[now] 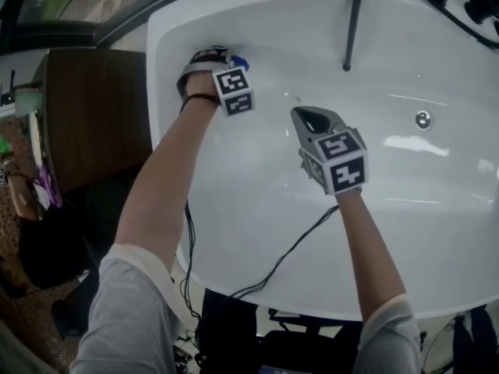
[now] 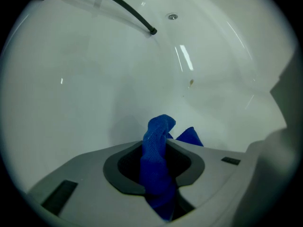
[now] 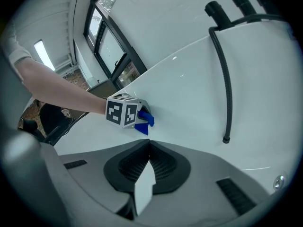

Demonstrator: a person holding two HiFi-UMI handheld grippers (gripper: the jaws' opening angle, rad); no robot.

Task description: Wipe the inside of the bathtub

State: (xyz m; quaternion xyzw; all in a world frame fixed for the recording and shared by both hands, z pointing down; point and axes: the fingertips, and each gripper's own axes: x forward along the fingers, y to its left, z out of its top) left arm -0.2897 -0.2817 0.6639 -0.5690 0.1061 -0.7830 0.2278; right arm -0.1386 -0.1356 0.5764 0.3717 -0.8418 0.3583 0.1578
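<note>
Nearest the person, the right tongs (image 3: 147, 148) hang over the middle of the bathtub (image 1: 257, 232), above its sloping inner wall. Their two halves are pressed together. A pale sliver shows at the seam, and I cannot tell what it is; nothing else is carried there.

Further out, the left tongs (image 2: 158, 167) are pinching a blue cloth (image 2: 158, 131). They are up against the inner wall, just below the rim, at the curved end of the tub beside the dark wooden cabinet (image 1: 93, 107). The cloth is bunched through the opening, with a folded tuft and a loose corner poking out past the tips toward the enamel. Whether the tuft is actually touching the wall cannot be made out.

The cloth looks soft, light and limp, so it will fold and flatten under pressure instead of pushing back. A hold across the bunched middle, as here, seems the sensible one, because it leaves a free pad in front to drag along the surface. The glossy tub is probably slick, so the cloth should glide. A shallow pinch could let it slip out on a long stroke.

Beyond that, a dark shower hose (image 1: 352, 29) hangs down the far wall, its end free. A small round metal fitting (image 1: 422, 118) sits to its right, and dark tap fittings (image 3: 215, 8) stand on the far rim.
</note>
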